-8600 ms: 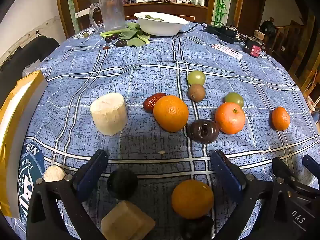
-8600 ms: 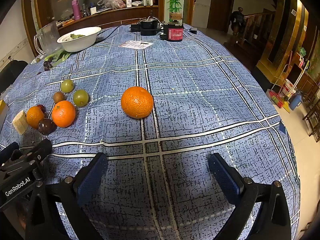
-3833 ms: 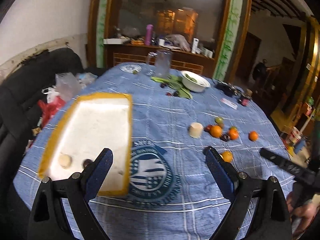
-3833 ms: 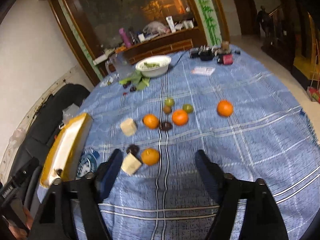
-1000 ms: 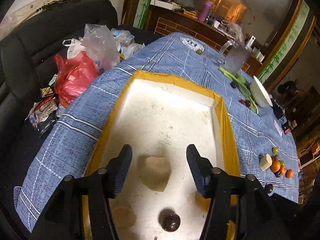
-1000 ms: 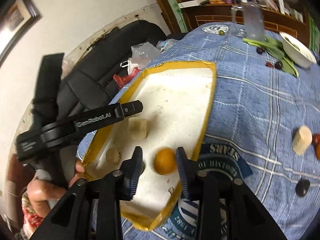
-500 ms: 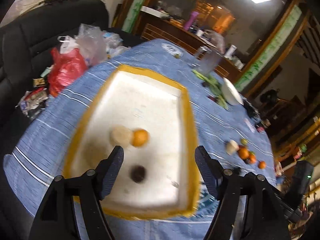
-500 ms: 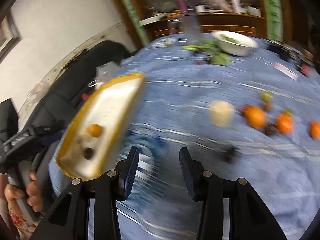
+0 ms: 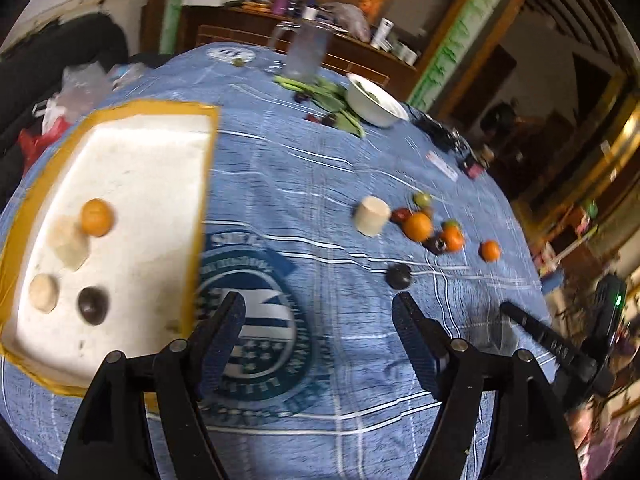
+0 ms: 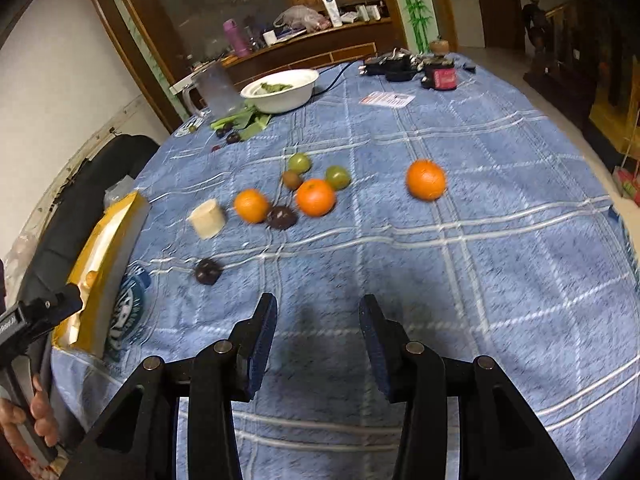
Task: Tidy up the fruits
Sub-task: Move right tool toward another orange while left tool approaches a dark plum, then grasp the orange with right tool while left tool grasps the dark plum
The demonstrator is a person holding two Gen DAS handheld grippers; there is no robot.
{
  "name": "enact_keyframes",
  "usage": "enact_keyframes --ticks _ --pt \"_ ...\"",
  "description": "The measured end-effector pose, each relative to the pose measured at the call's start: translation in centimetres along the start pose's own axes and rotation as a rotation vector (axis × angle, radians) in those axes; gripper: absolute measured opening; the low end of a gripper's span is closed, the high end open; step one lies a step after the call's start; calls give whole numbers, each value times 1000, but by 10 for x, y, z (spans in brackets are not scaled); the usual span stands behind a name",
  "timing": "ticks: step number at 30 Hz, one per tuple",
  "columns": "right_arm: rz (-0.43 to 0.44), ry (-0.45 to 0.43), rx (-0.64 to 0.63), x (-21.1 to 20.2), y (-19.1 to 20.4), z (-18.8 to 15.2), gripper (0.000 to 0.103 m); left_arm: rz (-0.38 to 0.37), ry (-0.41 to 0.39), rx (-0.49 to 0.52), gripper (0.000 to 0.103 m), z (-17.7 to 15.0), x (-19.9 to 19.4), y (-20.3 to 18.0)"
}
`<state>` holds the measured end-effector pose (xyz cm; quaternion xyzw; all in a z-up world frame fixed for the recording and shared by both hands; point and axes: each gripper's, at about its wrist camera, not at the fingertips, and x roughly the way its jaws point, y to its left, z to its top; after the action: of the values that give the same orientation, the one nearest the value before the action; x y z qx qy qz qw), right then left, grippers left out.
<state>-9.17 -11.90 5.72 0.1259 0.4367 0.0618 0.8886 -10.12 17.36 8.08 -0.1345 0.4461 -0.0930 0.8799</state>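
Observation:
A white tray with a yellow rim (image 9: 200, 184) lies at the table's left; it holds an orange (image 9: 96, 217), two pale chunks (image 9: 71, 245) and a dark fruit (image 9: 92, 300). On the blue cloth sit a pale cylinder (image 10: 207, 213), oranges (image 10: 251, 205), a dark fruit (image 10: 208, 271), green fruits (image 10: 338, 176) and a lone orange (image 10: 426, 179). My left gripper (image 9: 318, 320) is open and empty over the cloth's emblem. My right gripper (image 10: 318, 328) is open and empty above bare cloth.
A white bowl (image 10: 280, 86), a clear jug (image 10: 214, 88), green leaves (image 10: 240, 118) and small dark fruits stand at the table's far side. Black devices and a paper card (image 10: 386, 99) lie far right. A black sofa with bags (image 9: 76, 80) is left of the table.
Both grippers have swung away from the tray toward the loose fruit on the cloth. The orange and a pale chunk now lie in the tray.

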Motion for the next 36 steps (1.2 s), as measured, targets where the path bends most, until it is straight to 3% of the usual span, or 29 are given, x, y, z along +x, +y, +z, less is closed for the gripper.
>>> enact_keyframes --ticks 7,11,17,18,21,24,26,36 --pt "-86 -57 81 18 -44 37 46 -27 42 168 75 -7 42 -50" --pt "-149 -46 98 42 -61 59 45 -50 67 193 74 -7 68 -65" --pt "-137 -17 124 70 -75 73 45 -24 70 239 68 0 96 -79" --pt "-135 -15 121 72 -75 73 45 -20 75 256 62 1 101 -83" --pt "-132 -6 105 79 -70 73 45 18 113 314 30 -5 119 -93" --pt "-146 -14 67 81 -65 71 44 85 80 363 21 -9 121 -98" --pt "-133 -15 48 82 -62 70 33 78 78 346 21 -9 119 -95" --pt "-97 -35 55 67 -54 68 30 30 -8 245 21 -5 74 -77"
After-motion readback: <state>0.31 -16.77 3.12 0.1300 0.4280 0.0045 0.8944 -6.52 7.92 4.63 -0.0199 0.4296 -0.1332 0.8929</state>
